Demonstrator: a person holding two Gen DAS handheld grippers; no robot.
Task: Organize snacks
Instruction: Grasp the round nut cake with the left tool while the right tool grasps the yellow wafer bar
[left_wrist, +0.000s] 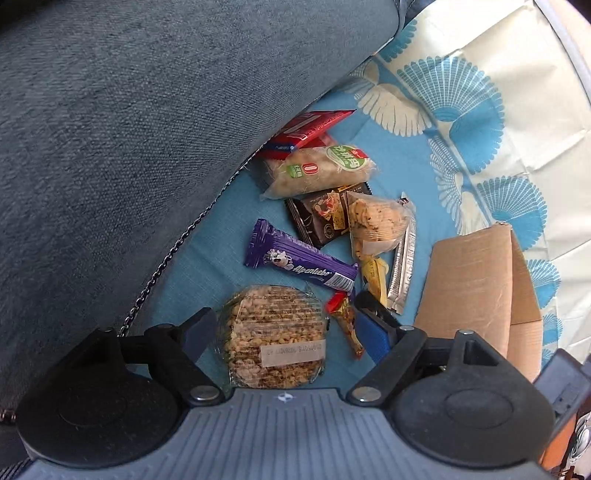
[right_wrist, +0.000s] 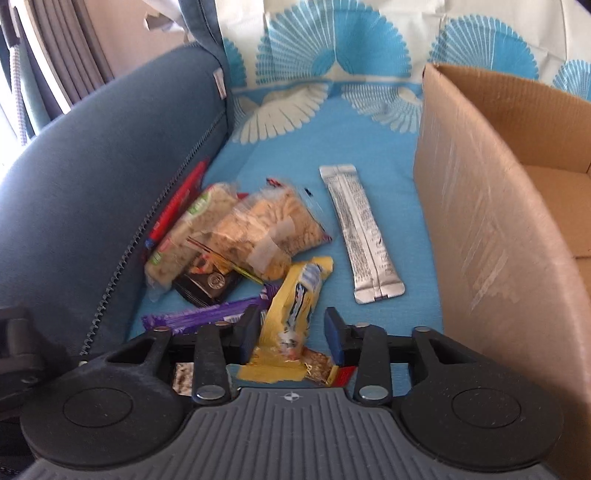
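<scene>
Snacks lie in a heap on a blue patterned cloth (left_wrist: 402, 158). My left gripper (left_wrist: 286, 321) is open wide around a round peanut brittle pack (left_wrist: 271, 336); its fingers stand clear of the pack, and a small red-gold candy (left_wrist: 345, 321) lies by the right finger. My right gripper (right_wrist: 291, 326) straddles a yellow bar (right_wrist: 295, 291). A thin strip of cloth shows beside its right finger, so the pads do not press on the wrapper. Further off lie a purple Alpenliebe bar (left_wrist: 299, 258), a silver sachet (right_wrist: 364, 232) and a clear biscuit bag (right_wrist: 266, 225).
An open cardboard box (right_wrist: 480, 221) stands at the right of the heap. A blue-grey cushion (right_wrist: 92, 184) with a zip bounds the left side. A red pack (left_wrist: 310, 125), a green-labelled pack (left_wrist: 317, 170) and a dark chocolate pack (left_wrist: 317, 218) lie against the cushion.
</scene>
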